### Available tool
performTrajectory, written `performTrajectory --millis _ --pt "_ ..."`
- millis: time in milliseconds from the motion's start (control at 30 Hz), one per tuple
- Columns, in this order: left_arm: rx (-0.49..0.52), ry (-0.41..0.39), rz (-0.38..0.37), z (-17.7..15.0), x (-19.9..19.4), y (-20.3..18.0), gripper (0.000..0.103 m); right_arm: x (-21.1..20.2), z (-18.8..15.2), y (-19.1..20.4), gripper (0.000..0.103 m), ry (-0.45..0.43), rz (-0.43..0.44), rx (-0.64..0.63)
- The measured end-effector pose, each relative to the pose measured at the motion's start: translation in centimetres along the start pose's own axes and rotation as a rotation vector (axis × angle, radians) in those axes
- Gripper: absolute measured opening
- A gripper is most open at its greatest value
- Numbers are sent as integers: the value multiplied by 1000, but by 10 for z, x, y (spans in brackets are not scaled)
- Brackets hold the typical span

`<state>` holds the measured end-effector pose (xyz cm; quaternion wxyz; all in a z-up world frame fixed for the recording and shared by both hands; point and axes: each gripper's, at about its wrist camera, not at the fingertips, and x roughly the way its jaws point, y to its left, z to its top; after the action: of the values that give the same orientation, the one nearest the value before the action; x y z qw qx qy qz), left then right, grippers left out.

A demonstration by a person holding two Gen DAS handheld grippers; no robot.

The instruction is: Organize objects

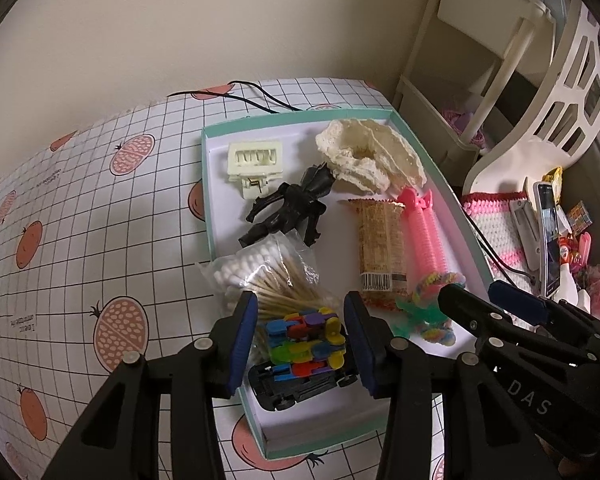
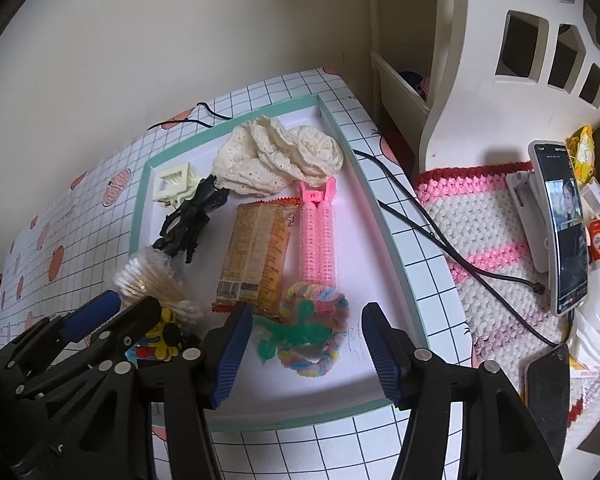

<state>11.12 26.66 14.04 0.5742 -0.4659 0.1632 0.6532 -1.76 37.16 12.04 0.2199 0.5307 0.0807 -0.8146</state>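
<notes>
A teal-rimmed white tray (image 1: 300,118) (image 2: 300,420) lies on the checked tablecloth. In it are a cream hair claw (image 1: 254,162), a black hair clip (image 1: 288,210), a cream crochet scrunchie (image 1: 370,156), a snack packet (image 1: 382,248), pink hair rollers (image 2: 318,236), bagged cotton swabs (image 1: 260,272), a rainbow scrunchie (image 2: 320,320) and a green figure (image 2: 296,332). My left gripper (image 1: 300,344) is open, its fingers either side of a colourful block toy (image 1: 306,340) on a black toy car (image 1: 300,384). My right gripper (image 2: 306,354) hangs open over the green figure and rainbow scrunchie.
Right of the tray, a phone (image 2: 564,232) stands on a clip holder over a pink-and-white crochet mat (image 2: 484,232), with a black cable (image 2: 440,236) across it. White plastic furniture (image 2: 500,80) rises behind. A wall backs the table.
</notes>
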Motion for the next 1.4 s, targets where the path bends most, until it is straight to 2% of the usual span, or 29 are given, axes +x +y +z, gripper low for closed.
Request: performTrajectory --millis 100,267,633,733,800,900,967,1200,1233,1267,1300,1400 --pt "-6 -12 9 1 -5 2 53 -4 1 1 62 -4 -1 -4" --pt "-29 -27 29 3 -13 9 60 -11 2 3 67 -11 -5 -12" --pt "-106 -28 103 3 -20 36 61 -20 2 7 82 -24 -14 -13" --pt "-125 -25 122 2 -20 44 62 -20 1 10 90 -25 -16 -17" --pt "-137 -27 136 2 -21 48 85 -20 1 11 91 -25 -17 -21" --pt "-152 -38 155 2 -24 54 85 -20 1 13 94 -27 -20 -29" --pt "-159 -41 165 1 -25 58 85 -20 1 13 102 -29 -27 -32" --pt "-151 -53 201 -1 -31 67 87 -24 0 13 103 -39 -29 -25" --pt "-149 -55 206 -1 -33 68 88 -25 0 14 103 -42 -29 -26" --pt "-148 -57 212 -1 -34 69 97 -25 -1 14 103 -46 -28 -24" --pt "-149 -63 219 -1 -36 70 100 -26 -1 15 103 -48 -27 -21" --pt "-155 -73 229 -2 -41 73 100 -27 -2 15 103 -51 -21 -20"
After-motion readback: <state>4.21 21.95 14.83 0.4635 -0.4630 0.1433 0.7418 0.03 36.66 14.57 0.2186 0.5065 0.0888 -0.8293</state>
